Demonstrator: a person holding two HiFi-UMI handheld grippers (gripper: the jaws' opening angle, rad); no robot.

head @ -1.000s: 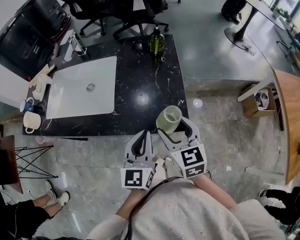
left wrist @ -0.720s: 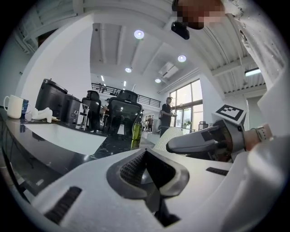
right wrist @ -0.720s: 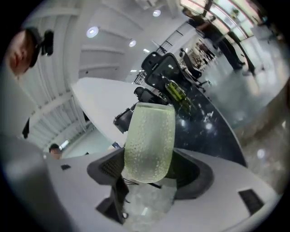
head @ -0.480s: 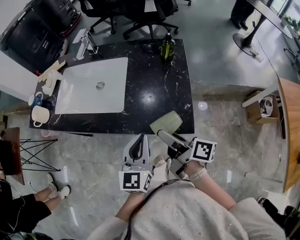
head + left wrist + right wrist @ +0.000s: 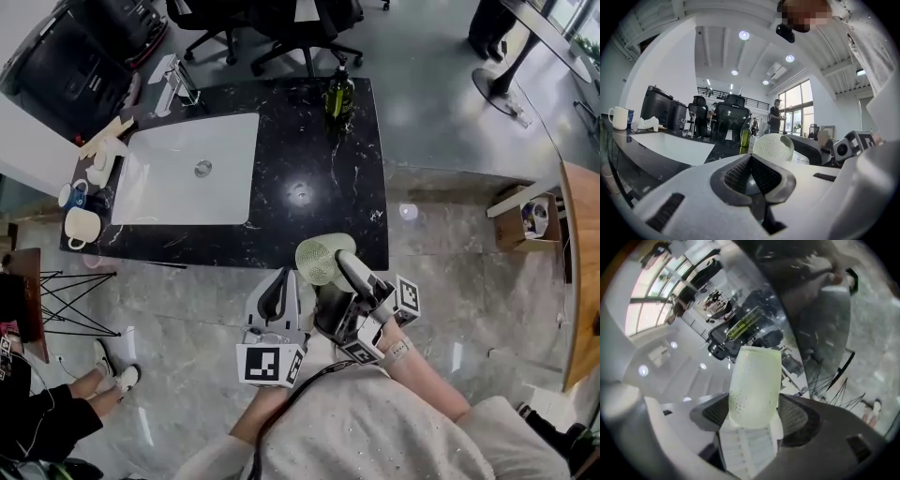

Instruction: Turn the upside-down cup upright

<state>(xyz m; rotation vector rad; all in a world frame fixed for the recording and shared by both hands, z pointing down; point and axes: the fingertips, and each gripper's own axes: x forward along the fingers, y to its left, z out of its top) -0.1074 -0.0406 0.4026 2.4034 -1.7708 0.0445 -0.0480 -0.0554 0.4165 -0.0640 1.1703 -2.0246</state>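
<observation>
Between the jaws of the right tool (image 5: 755, 405) sits the pale green, dimpled, frosted cup (image 5: 324, 260), clear of the black marble bench (image 5: 309, 178) and carried in the air. The jaws are spread wide, with their ribbed pads pinching the cup's sides low down. Its rounded end sits back toward the root of the jaws, and its straight-cut end reaches out past the tips. From the right gripper view I take that far end for the mouth, though the frosted wall makes this hard to be sure of. On that reading the cup lies tipped over, not standing on either end.

By my reckoning the pick-up is done and the turning over is only partway there. The cup has yet to be brought mouth-up and set down on the bench, which lies ahead of the tool's tips and below them.

Just beside the right tool, on its left, the left tool (image 5: 751, 174) has its jaws pressed together with nothing between them. It touches neither the cup nor the bench. The cup hangs ahead of its tips and off to its right.
</observation>
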